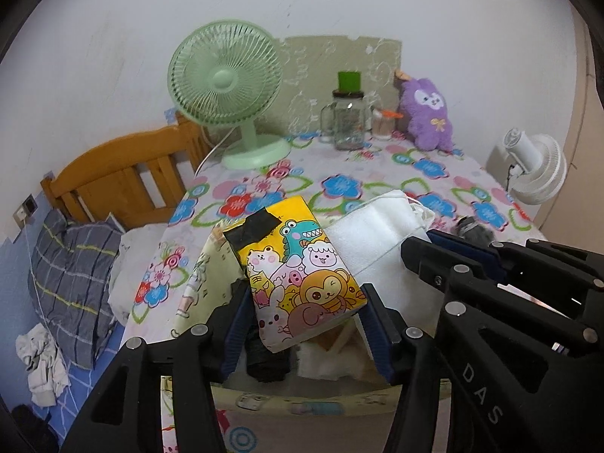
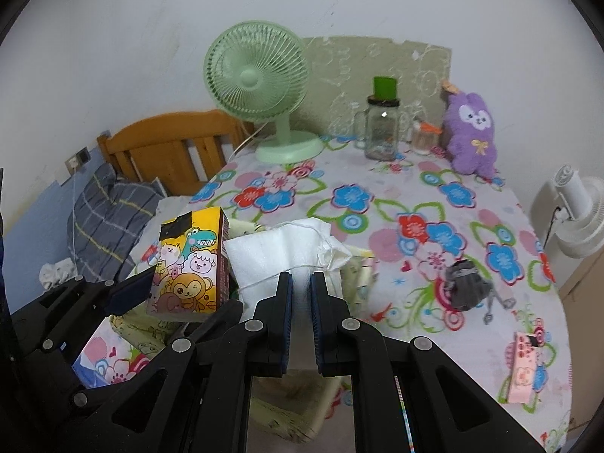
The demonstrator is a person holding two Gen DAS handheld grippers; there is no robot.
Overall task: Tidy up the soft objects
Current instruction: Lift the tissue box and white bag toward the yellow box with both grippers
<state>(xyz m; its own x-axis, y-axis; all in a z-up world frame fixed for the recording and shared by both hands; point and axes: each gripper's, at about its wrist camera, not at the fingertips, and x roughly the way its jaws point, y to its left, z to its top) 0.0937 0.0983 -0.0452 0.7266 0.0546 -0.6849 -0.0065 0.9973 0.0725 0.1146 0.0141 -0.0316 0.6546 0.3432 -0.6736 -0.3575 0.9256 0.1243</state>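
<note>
My left gripper [image 1: 305, 298] is shut on a yellow tissue pack [image 1: 298, 264] printed with cartoon animals, its blue pads against the pack's two sides. The pack hangs tilted over a pale yellow fabric storage box [image 1: 196, 275]. My right gripper [image 2: 302, 281] is shut on the cloth of a white drawstring bag [image 2: 279, 253], held just right of the pack [image 2: 188, 260] and above the same box [image 2: 290, 407]. In the left wrist view the white bag [image 1: 373, 234] shows with the right gripper's fingers [image 1: 415, 256] against it. A black item [image 1: 266, 358] and something white lie inside the box.
On the flowered tablecloth [image 2: 377, 196] stand a green fan [image 2: 260, 75], a glass jar [image 2: 381, 128] and a purple plush [image 2: 472, 128]. A grey pouch [image 2: 464, 287] and a pink pack [image 2: 524, 370] lie nearer. A white fan [image 2: 577, 219] is right; a bed with plaid pillow [image 1: 71, 264] is left.
</note>
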